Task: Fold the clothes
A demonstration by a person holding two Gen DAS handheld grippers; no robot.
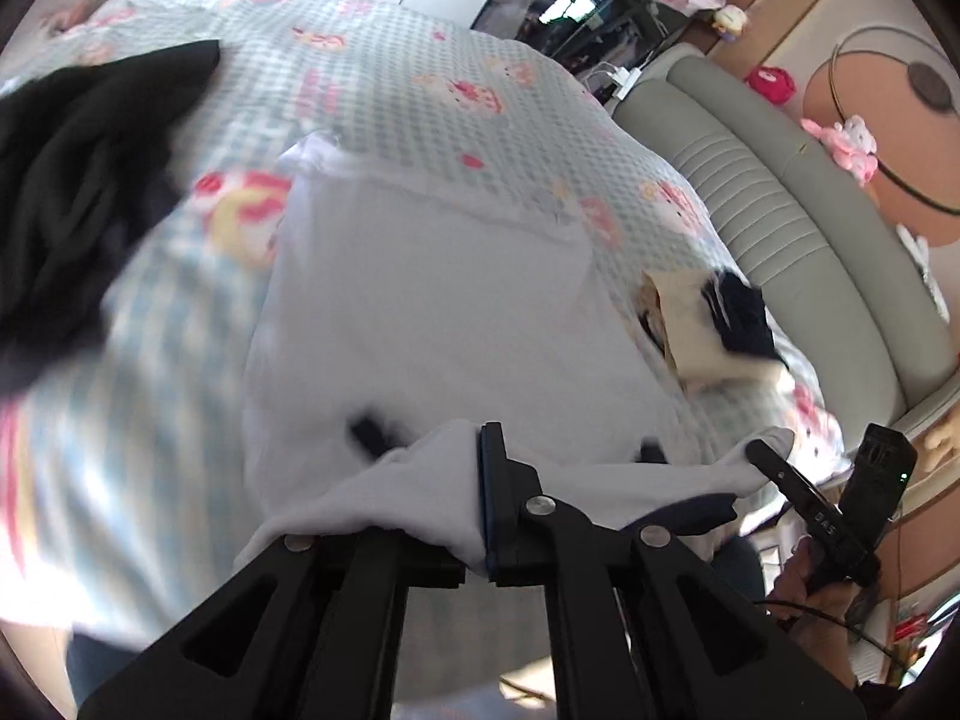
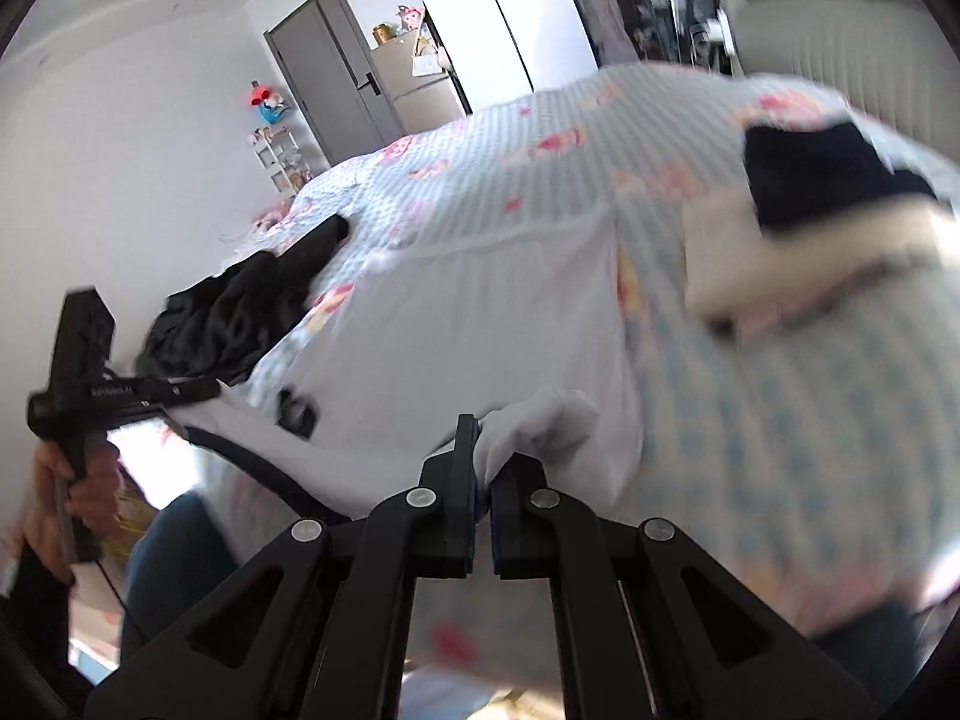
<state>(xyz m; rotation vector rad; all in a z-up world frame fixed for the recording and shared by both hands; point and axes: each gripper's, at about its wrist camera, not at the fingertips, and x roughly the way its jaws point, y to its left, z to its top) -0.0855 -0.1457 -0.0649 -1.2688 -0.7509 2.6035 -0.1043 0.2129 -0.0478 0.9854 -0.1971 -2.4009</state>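
Bedroom, bed [image 1: 372, 72] with checked cover: white garment [image 1: 420, 300] spread on it, near edge pinched in closed jaws of left gripper [image 1: 483, 468] and right gripper [image 2: 483, 468] — risk: uneven pull, thin bite slipping — black clothes [image 2: 240, 306] beside.

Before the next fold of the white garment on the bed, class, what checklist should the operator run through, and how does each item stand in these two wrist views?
1. Left gripper clamped on the white garment: ok, cloth bunched between its closed fingers.
2. Right gripper clamped on the same garment: ok, fabric pinched between its fingers.
3. Far half of the garment lying flat on the checked bedspread: ok, it lies spread out.
4. Black clothing apart from the white garment: ok, bedspread shows between them.
5. Folded cream and navy pile clear of the fold path: cannot tell, it sits close beside the garment's edge.
6. Near hem even between the grippers: cannot tell, motion blur.
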